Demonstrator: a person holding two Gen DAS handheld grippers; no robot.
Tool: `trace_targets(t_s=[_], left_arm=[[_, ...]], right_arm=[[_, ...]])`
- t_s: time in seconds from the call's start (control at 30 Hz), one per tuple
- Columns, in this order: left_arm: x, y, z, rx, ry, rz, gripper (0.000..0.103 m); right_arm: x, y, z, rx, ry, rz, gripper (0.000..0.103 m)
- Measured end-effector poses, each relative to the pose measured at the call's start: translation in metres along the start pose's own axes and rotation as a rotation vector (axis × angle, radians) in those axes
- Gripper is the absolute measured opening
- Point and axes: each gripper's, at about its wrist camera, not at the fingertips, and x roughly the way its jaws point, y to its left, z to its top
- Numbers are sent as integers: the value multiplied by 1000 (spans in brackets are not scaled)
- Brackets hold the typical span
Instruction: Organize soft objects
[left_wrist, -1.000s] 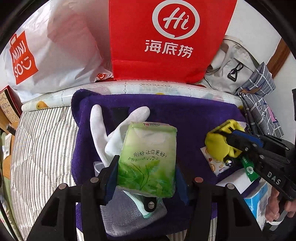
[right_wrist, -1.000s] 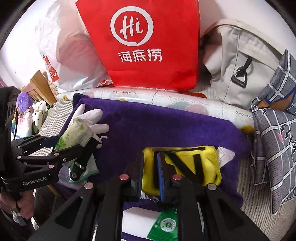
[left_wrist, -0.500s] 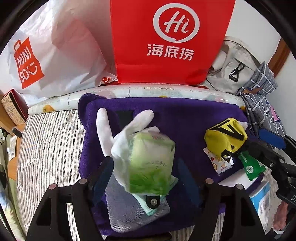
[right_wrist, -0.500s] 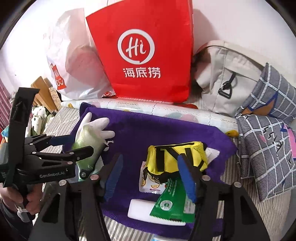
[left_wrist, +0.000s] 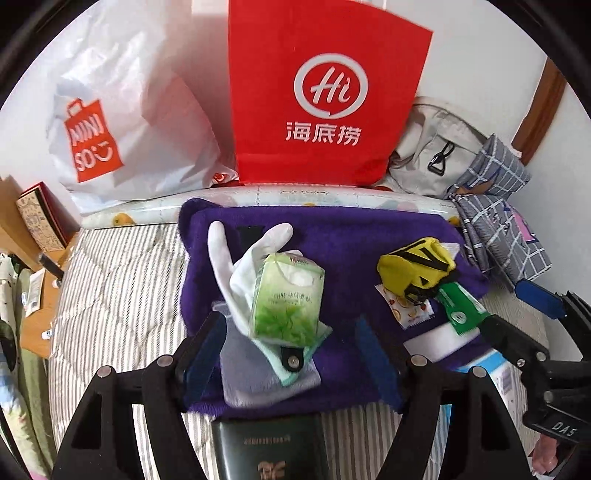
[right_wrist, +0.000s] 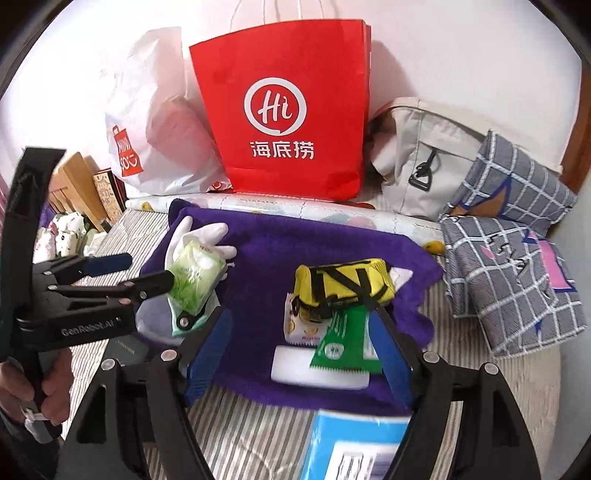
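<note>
Both claws have let go and lifted since a second ago: the left gripper (left_wrist: 288, 332) stands released above the soft green tissue pack (left_wrist: 286, 297) lying on a white glove (left_wrist: 236, 266), and the right gripper (right_wrist: 299, 347) is opening above the yellow fabric pouch (right_wrist: 343, 282) on the purple towel (right_wrist: 295, 240). Both look light and squashy, so I'd pinch across their middles.

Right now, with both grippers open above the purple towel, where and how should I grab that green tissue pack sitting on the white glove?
Grip the green tissue pack across its two long side faces with the left gripper, coming down from above and the near side. It sits tilted on the white glove, its printed face towards the camera, so the narrower width probably fits between the open jaws. Stay mid-pack, clear of the glove underneath.
</note>
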Motion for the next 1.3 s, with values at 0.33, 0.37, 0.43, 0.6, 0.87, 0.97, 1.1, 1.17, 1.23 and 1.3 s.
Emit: trace_targets(t_s=[0.33,0.37,0.43,0.6,0.87,0.97,1.1,1.17,1.23,1.3], left_arm=[[-53,2,-38,-33,-60,-4,72],[-61,3,-42,-35,-68,-7,74],[-71,2,-49,-34,-84,-3,77],[-94,-3,-68,-18,-113,14,79],[-121,-17,-95,7,-137,30,87],[-130,-21,-104,6,-151,34,90],[-138,-25,-114,4,-160,34,91],[-142,-27,-118,9,-164,37,91],[-146,-28,-122,10,-169,45,92],[-149,-29,-124,13,-175,52,93]], right_arm=[[-52,10,-36,40,-34,-58,86],[-57,11,-40,48,-34,-55,87],[-67,11,-47,64,-40,-46,90],[-96,11,-68,96,-70,-65,99],[-132,12,-99,130,-89,-68,100],[-142,14,-108,135,-89,-85,100],[-152,15,-116,135,-92,-108,100],[-156,13,-120,151,-95,-103,100],[-160,11,-123,165,-97,-98,100],[-162,12,-125,166,-94,-99,100]])
